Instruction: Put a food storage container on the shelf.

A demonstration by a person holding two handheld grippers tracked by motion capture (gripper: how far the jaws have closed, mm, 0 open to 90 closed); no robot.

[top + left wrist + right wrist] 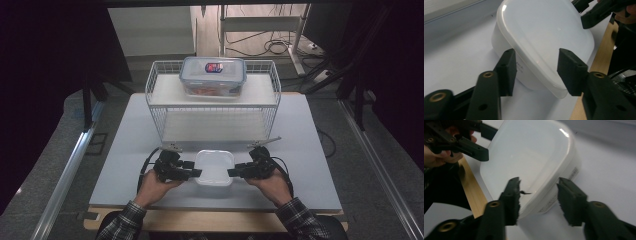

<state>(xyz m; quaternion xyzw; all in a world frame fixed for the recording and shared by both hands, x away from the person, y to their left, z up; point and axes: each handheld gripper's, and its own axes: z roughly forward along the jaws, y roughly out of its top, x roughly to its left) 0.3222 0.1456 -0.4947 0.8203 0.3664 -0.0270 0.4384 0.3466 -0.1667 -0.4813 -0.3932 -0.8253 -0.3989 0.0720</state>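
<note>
Between my two sets of fingers (194, 173) (235, 172) sits the white box (214, 167); both are loose around its ends, so next I squeeze and lift.

left gripper (192, 173): resting low on the left, jaws pointing inward to the right, standing part-open | right gripper (235, 172): mirroring it, jaws pointing left, part-open | both forearms reaching in from the near edge, hands wrapping the gripper bodies

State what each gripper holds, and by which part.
Both are at the white lidded container: left gripper at its left end, right gripper at its right end. Whether the pads press yet cannot be told.
</note>
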